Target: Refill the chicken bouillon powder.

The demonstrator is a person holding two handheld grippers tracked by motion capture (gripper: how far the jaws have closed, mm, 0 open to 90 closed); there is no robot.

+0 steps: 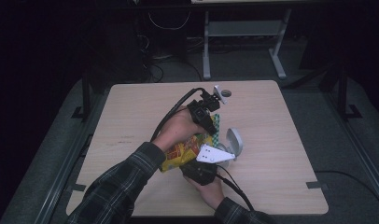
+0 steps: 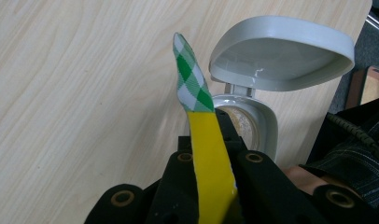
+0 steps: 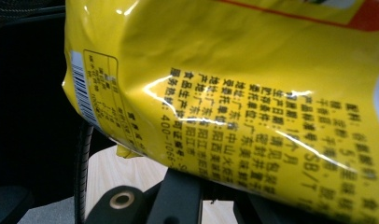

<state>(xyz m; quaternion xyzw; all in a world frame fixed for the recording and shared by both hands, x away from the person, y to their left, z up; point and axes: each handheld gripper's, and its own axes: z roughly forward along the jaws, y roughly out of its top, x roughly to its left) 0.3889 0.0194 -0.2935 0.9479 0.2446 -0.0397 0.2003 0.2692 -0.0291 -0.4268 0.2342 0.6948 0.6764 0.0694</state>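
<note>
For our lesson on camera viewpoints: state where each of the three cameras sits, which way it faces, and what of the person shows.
High view: above the table, looking forward and down; both forearms, left claw.
Left gripper view: on the left claw, along black jaws shut on the yellow bag, facing the open grey container; a sleeve at right.
Right gripper view: on the right claw, close against the bag's printed side.
Shared: all three show the bag.

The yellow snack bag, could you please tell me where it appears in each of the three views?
High view: yellow snack bag at table centre, between both hands.
Left gripper view: its edge rises between the black jaws, green-checked tip up.
Right gripper view: printed back up close.
Shared landmark: wooden table.
</note>
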